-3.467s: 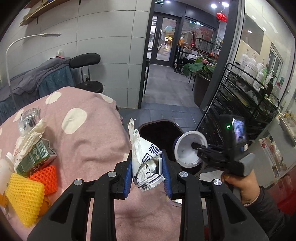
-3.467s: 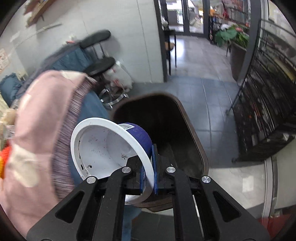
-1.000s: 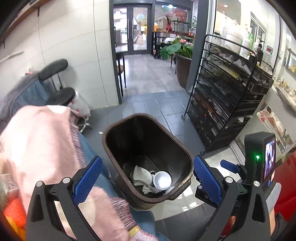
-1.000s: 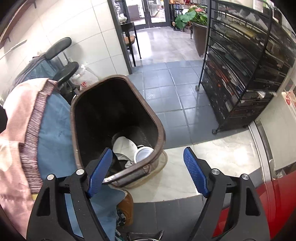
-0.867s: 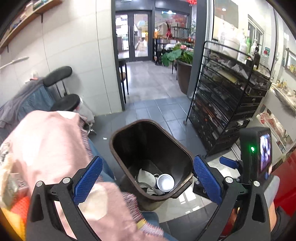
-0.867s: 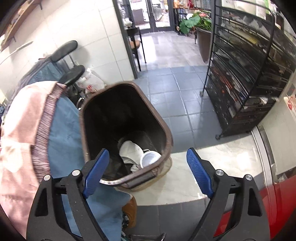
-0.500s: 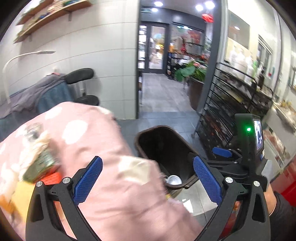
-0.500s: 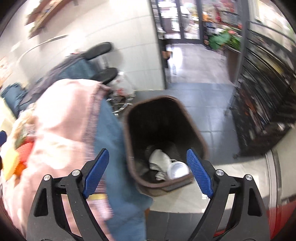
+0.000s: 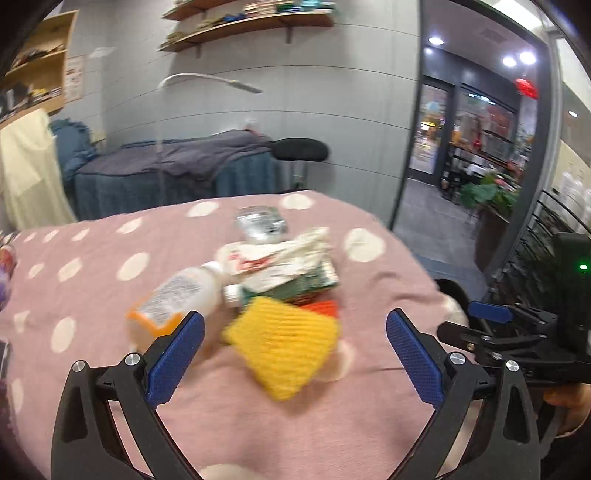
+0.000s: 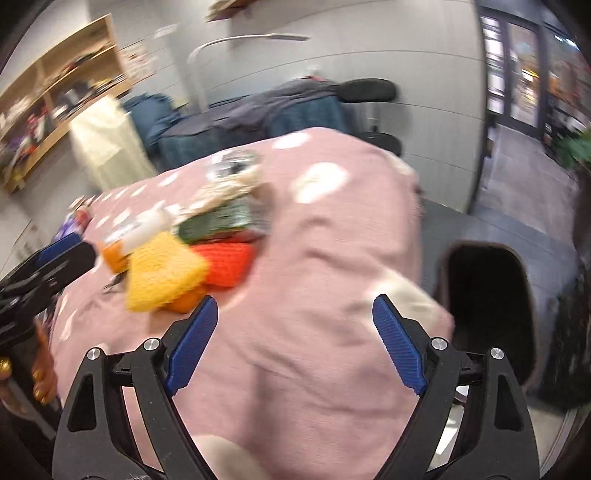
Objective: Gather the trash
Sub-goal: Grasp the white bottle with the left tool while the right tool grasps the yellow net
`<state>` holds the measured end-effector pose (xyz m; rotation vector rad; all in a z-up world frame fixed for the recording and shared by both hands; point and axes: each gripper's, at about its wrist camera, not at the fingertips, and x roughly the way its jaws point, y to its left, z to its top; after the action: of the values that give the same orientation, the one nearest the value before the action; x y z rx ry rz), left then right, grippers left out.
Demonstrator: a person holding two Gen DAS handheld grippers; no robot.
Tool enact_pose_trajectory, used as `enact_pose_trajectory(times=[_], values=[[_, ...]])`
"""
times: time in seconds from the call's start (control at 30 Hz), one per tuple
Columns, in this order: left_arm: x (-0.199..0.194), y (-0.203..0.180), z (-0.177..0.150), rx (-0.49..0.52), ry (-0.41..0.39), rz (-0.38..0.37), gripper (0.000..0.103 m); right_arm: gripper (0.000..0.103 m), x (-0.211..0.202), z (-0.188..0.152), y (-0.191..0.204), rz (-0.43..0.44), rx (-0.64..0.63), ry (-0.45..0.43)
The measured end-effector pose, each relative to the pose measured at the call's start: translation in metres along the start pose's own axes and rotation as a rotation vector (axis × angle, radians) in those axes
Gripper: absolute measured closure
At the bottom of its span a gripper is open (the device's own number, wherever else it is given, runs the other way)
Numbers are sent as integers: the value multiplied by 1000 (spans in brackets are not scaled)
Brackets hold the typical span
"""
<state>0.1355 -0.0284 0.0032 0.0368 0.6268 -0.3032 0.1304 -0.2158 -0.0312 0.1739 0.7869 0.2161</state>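
A pile of trash lies on the pink dotted blanket [image 9: 92, 266]: a yellow foam net [image 9: 284, 343], an orange foam net [image 9: 325, 308], a plastic bottle with an orange base [image 9: 177, 299], a green carton [image 9: 306, 284], crumpled white paper [image 9: 280, 254] and a crushed clear cup [image 9: 260, 221]. My left gripper [image 9: 295, 354] is open and empty, just in front of the yellow net. My right gripper [image 10: 295, 339] is open and empty over the blanket, to the right of the pile [image 10: 166, 273]. The dark trash bin [image 10: 487, 295] stands on the floor at the right.
A second bed with blue-grey covers [image 9: 173, 166] and a black stool [image 9: 299, 149] stand behind. A curved lamp [image 9: 210, 79] hangs over them. Wall shelves [image 9: 240, 18] are above. A black wire rack [image 9: 554, 229] and a glass door [image 9: 465, 140] are at the right.
Both grippers have swung left, away from the bin, to face the trash pile on the blanket. Both stay open and empty; the wrapper and the cup they held earlier lie in the bin.
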Motion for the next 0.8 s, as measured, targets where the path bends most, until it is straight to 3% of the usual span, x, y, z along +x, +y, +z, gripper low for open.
enact_pose_trajectory(times=[0.27, 0.33, 0.47, 0.5, 0.57, 0.8], values=[[6, 83, -6, -89, 66, 112, 6, 18, 31, 11, 92, 124, -233, 58], [11, 95, -2, -83, 91, 108, 6, 18, 41, 15, 106, 138, -266, 79], [33, 113, 14, -77, 192, 24, 6, 21, 65, 20, 122, 121, -324, 128], [39, 113, 18, -58, 214, 12, 6, 35, 70, 20, 125, 105, -335, 138], [56, 113, 25, -6, 258, 0, 6, 56, 81, 20, 130, 82, -359, 156], [114, 120, 28, 75, 433, 7, 7, 99, 78, 16, 122, 102, -367, 174]])
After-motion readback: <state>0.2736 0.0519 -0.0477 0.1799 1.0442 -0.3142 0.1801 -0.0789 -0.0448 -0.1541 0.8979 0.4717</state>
